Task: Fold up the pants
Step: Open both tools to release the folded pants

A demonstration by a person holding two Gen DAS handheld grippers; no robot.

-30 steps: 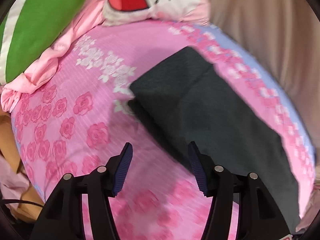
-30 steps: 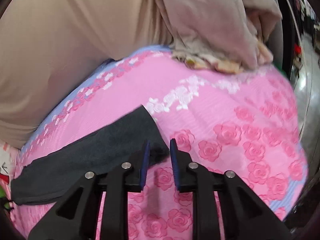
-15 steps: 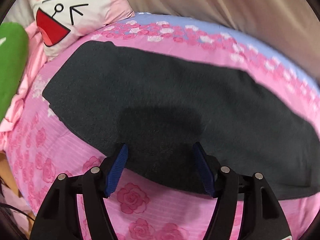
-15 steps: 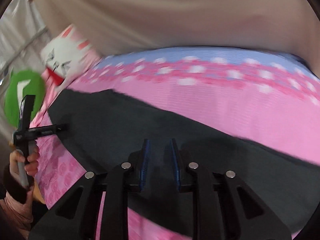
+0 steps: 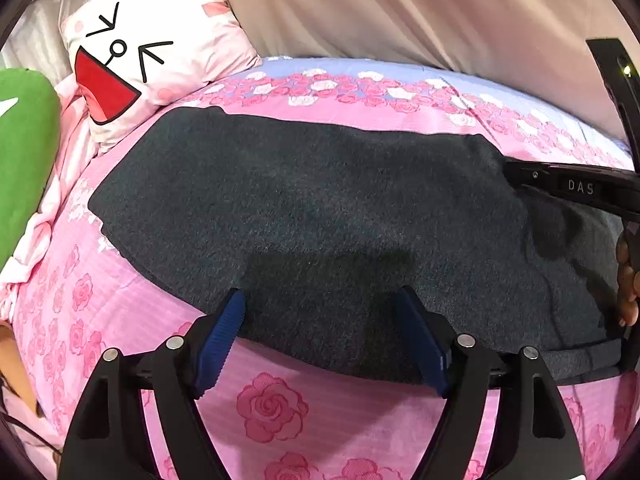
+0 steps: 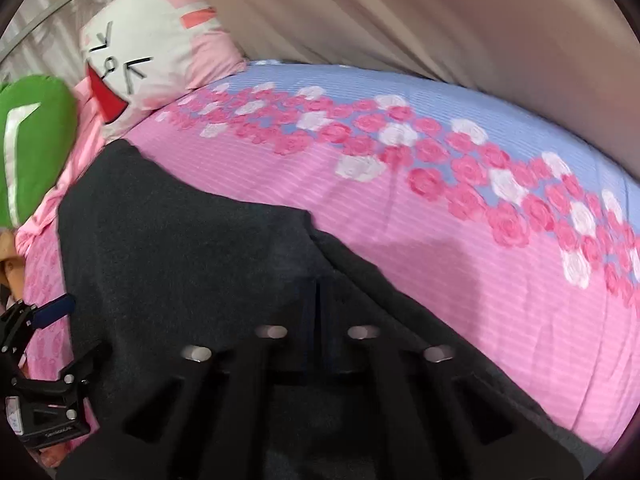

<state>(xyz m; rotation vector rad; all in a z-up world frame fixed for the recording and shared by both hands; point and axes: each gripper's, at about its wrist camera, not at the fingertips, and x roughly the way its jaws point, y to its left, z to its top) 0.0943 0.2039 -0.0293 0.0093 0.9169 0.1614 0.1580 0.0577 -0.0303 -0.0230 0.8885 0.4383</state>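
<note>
We hold the pants (image 5: 320,208) with right fingers (image 6: 320,300) clamped tight, left fingers (image 5: 320,336) widening over their near edge, and should lay the fold squarely.

Dark pants (image 5: 320,216) are seen spread flat across the pink rose sheet (image 5: 272,408). The left gripper (image 5: 320,320) is held wide over their near edge; its jaws have just been opening, and no cloth is pinched by the blue pads (image 5: 218,340). At the right rim, the right gripper (image 5: 576,186) is laid over the pants' end, with fingers (image 5: 626,292) glimpsed beneath. A cartoon-face pillow (image 5: 152,48) and a green cushion (image 5: 24,160) are propped at the left.
</note>
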